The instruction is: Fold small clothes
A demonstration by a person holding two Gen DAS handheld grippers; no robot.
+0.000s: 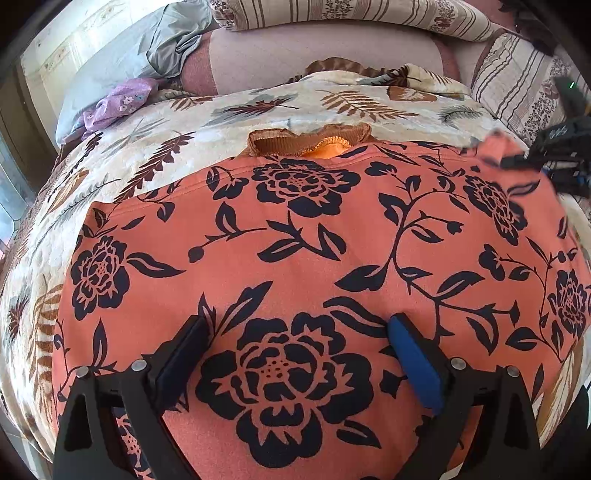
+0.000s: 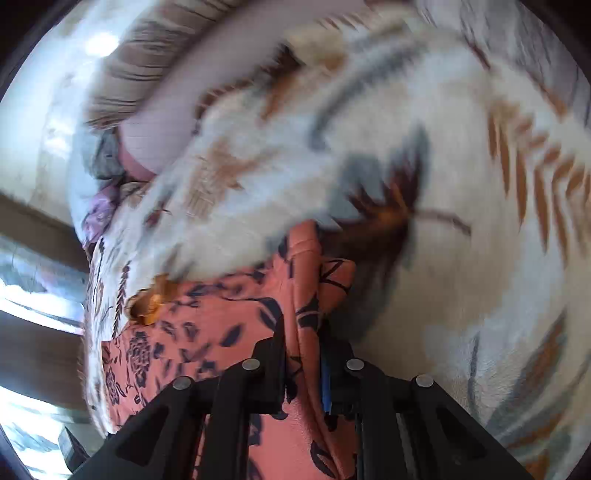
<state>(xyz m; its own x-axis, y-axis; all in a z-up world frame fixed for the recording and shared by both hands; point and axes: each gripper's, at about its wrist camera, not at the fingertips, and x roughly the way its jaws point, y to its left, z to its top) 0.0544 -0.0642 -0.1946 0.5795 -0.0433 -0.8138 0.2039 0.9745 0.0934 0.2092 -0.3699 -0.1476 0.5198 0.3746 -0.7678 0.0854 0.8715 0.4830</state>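
Note:
An orange garment (image 1: 295, 229) with black flowers lies spread flat on a leaf-patterned blanket (image 1: 184, 122). Its brown ribbed collar (image 1: 310, 142) sits at the far edge. My left gripper (image 1: 297, 321) stands open over the near part of the garment, with a large printed flower between its fingers. At the far right my right gripper (image 1: 506, 158) shows blurred, pinching a raised corner of the cloth. In the right wrist view the right gripper (image 2: 303, 321) is shut on a folded edge of the garment (image 2: 221, 325), which is lifted off the blanket (image 2: 443, 258). The collar (image 2: 147, 302) appears at the left.
A purple cloth (image 1: 118, 103) and a grey garment (image 1: 173, 48) lie at the far left of the bed. Striped bedding (image 1: 351, 18) runs along the back, and a striped pillow (image 1: 517, 85) lies at the far right. The bed's edge drops off at the left.

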